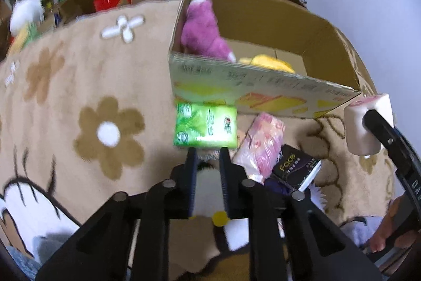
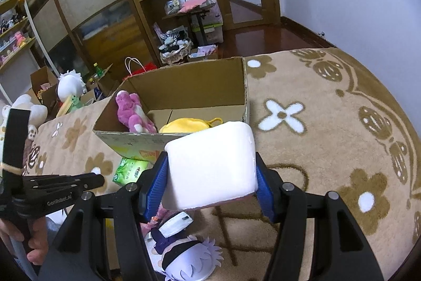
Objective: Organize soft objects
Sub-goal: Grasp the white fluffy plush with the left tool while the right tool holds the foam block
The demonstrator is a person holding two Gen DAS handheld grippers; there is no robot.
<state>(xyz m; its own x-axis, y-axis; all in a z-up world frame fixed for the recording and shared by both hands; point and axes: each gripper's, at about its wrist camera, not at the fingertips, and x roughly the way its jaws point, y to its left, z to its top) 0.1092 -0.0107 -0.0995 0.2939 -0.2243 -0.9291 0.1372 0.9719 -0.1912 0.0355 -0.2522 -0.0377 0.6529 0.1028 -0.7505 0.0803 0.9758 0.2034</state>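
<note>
An open cardboard box (image 1: 265,94) (image 2: 184,86) stands on the flowered rug and holds a purple plush (image 1: 202,30) (image 2: 131,109) and a yellow plush (image 1: 271,62) (image 2: 186,124). My left gripper (image 1: 208,152) is shut on a black-and-white plush toy (image 1: 208,191) with a yellow spot, low over the rug before the box. My right gripper (image 2: 211,167) is shut on a white marshmallow-shaped plush (image 2: 210,165) (image 1: 365,123), held above the rug near the box's front right corner.
A green tissue pack (image 1: 205,124) (image 2: 130,170), a pink pack (image 1: 260,144) and a black "Face" pack (image 1: 297,167) lie in front of the box. A white-haired doll (image 2: 184,254) lies below my right gripper. Shelves, bags and clutter stand beyond the rug.
</note>
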